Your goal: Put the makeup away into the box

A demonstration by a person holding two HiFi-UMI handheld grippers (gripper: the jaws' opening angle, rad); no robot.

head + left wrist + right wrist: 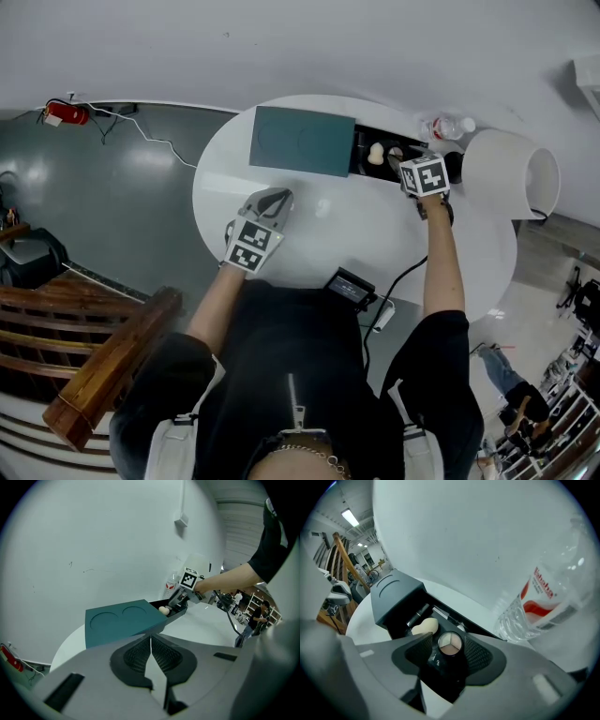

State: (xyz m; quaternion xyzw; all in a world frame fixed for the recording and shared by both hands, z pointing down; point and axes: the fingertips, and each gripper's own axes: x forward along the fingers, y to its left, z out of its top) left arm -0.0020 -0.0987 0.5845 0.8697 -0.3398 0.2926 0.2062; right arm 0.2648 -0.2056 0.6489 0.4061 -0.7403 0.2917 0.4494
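Right hand-held gripper clamps a small round eyeshadow compact by its sides, over the open tray of the box. Left hand-held gripper is closed on nothing above the worktop. The compact looks light, rigid and smooth-sided, so likely slippery, with fragile powder; best held across the rim and kept level.

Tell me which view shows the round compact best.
The right gripper view: the compact sits clamped between the jaws, its three shades plain. In the head view the right gripper covers it; the left gripper view shows it too small to tell.
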